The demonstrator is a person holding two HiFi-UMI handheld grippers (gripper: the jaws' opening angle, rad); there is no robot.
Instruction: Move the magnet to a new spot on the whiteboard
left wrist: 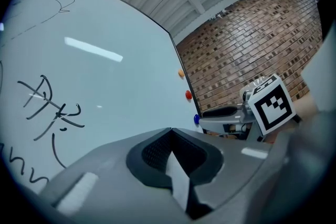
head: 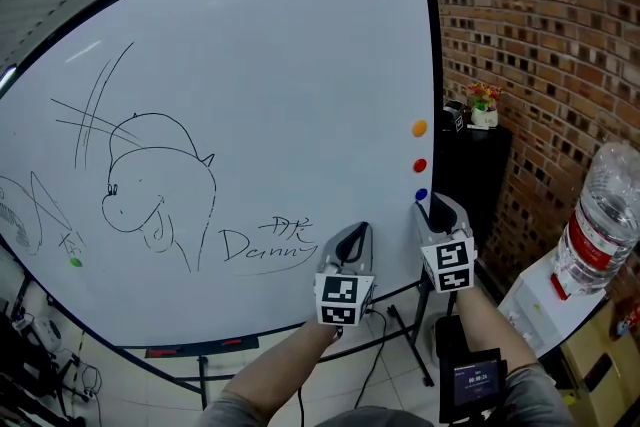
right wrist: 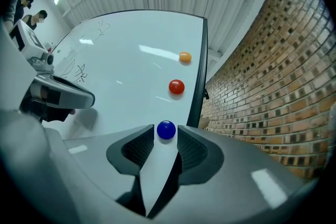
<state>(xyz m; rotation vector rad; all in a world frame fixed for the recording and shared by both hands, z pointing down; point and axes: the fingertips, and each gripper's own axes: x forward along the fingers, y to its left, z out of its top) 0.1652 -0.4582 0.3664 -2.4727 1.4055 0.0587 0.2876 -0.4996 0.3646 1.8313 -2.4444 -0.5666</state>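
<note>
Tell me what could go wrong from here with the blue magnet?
The round blue magnet sits between the jaws of the open right gripper, not yet gripped; it may slip out when they close. The board's frame is close beside it, so a jaw may hit it. The red magnet just above could be knocked.

Lowest magnet (right wrist: pixel 166 130) — on whiteboard (right wrist: pixel 126 76), right edge

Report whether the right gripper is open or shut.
Open: the right gripper has its fingers flanking the blue magnet, small gaps showing on both sides.
</note>
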